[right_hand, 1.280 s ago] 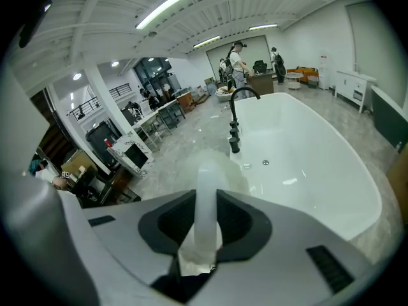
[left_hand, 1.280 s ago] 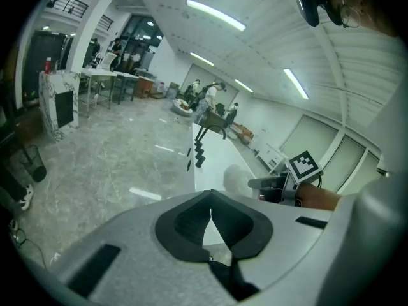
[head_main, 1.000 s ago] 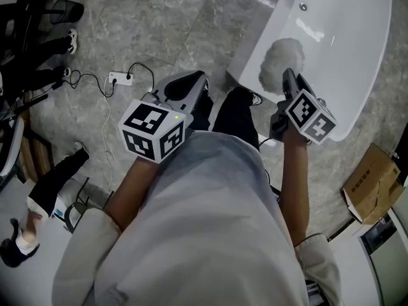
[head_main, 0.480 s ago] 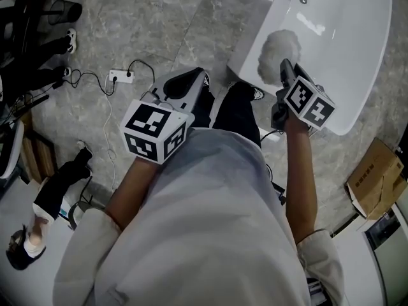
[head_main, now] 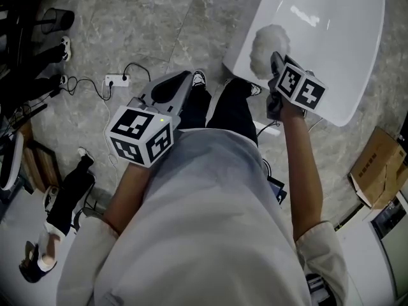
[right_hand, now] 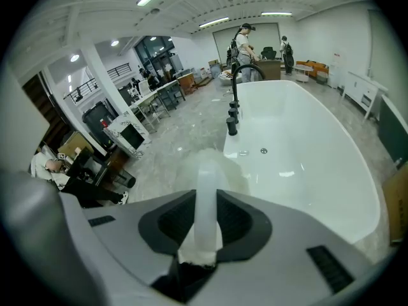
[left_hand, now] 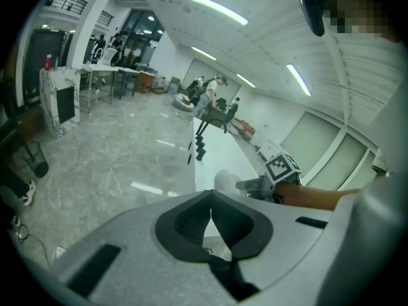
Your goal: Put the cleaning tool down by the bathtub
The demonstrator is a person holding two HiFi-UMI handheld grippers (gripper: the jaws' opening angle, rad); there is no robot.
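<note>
Since a second ago the right gripper has sunk a little with the white, fluffy-headed cleaning tool, and the fluffy head now lies nearer the floor-side rim of the glossy white oval bathtub; the left gripper has barely shifted

Head view: the tool is held off the ground, its head over the tub's near corner, just inside the rim. The left gripper hangs well apart from it, above the grey marble-look floor, on which a white power strip lies with its black cable. A brown cardboard box sits on the floor by the tub's other side

Left gripper view: the left gripper has its dark pads closed tip to tip, with nothing between them. Beyond it show the bathtub, the tool's fluffy head and the right gripper

Right gripper view: the right gripper is clamped on the cleaning tool by its pale translucent handle, which stands upright between the pads. The fluffy head is blurred beyond the jaw tips, against the rim of the bathtub, below the black tap
</note>
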